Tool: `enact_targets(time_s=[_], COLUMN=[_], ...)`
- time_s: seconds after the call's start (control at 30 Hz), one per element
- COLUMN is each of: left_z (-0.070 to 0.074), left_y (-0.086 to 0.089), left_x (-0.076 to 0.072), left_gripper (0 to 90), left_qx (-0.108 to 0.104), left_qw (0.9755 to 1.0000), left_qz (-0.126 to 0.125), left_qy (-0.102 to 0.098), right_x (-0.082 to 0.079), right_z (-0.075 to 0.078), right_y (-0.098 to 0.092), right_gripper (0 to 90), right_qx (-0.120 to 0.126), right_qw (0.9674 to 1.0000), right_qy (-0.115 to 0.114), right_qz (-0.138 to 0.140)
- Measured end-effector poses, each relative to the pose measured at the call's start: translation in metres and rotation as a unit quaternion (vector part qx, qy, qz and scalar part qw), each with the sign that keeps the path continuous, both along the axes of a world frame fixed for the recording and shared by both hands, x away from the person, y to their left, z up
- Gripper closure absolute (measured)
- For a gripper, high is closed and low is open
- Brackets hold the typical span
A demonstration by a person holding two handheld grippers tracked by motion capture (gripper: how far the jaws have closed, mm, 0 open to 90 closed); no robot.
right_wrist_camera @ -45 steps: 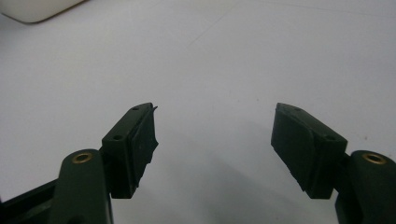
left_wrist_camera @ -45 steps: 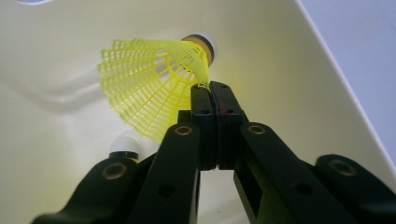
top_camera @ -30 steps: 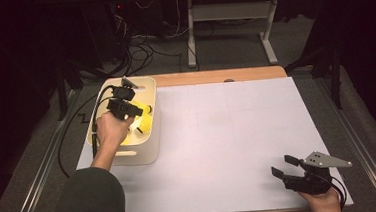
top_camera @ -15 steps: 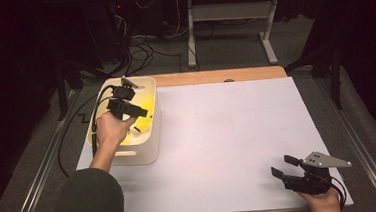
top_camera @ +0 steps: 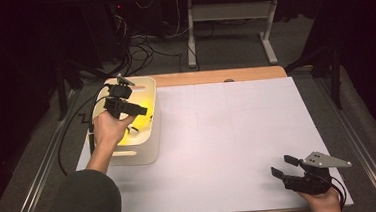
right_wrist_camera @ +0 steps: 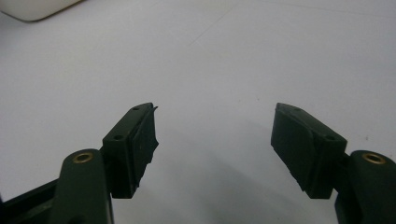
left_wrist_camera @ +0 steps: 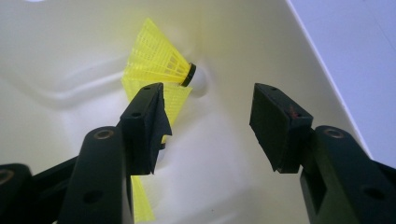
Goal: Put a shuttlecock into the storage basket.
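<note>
A cream plastic bin [top_camera: 138,156] stands at the table's left side with yellow shuttlecocks [top_camera: 147,109] in it. My left gripper [top_camera: 139,109] hangs over the bin and points down into it. In the left gripper view its jaws [left_wrist_camera: 208,126] have just been opening and stand apart with nothing between the pads. One yellow shuttlecock [left_wrist_camera: 161,63] with a white cork lies against the bin wall [left_wrist_camera: 261,42] beyond them. Another yellow skirt [left_wrist_camera: 140,200] shows behind the left jaw. My right gripper [top_camera: 283,164] rests near the front right corner, open and empty [right_wrist_camera: 215,140].
White paper [top_camera: 227,128] covers the tabletop between the bin and the right gripper. A strip of bare wood [top_camera: 214,76] runs along the far edge. Cables and table legs [top_camera: 191,35] lie on the dark floor beyond. The bin's corner [right_wrist_camera: 32,7] shows far off in the right gripper view.
The left gripper's jaws have spread apart above the bin. Both hands stay about where they were.
</note>
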State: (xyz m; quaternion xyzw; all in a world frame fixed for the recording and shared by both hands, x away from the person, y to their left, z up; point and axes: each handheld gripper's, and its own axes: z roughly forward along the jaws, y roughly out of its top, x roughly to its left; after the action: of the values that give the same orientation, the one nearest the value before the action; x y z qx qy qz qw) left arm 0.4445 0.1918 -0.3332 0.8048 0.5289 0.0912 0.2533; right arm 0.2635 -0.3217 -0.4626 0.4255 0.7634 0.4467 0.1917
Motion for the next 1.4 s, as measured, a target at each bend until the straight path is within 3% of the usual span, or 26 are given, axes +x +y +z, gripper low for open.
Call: enact_targets(time_s=[0.77,1.4], left_z=[0.027,0.03], left_y=[-0.019,-0.048], left_x=[-0.014,-0.021], left_gripper=[43.9,45.6], left_qx=[-0.012,-0.019], left_qw=[0.9986,0.9967], left_qz=[-0.022,-0.063], left_qy=[-0.047,-0.048], right_x=[0.0,0.0], right_z=[0.0,0.0], right_y=[0.0,0.0], right_gripper=[31.7,31.7], right_qx=[0.001,0.003], right_qw=[1.0,1.0], right_qy=[-0.001,-0.001], right_qz=[0.0,0.0])
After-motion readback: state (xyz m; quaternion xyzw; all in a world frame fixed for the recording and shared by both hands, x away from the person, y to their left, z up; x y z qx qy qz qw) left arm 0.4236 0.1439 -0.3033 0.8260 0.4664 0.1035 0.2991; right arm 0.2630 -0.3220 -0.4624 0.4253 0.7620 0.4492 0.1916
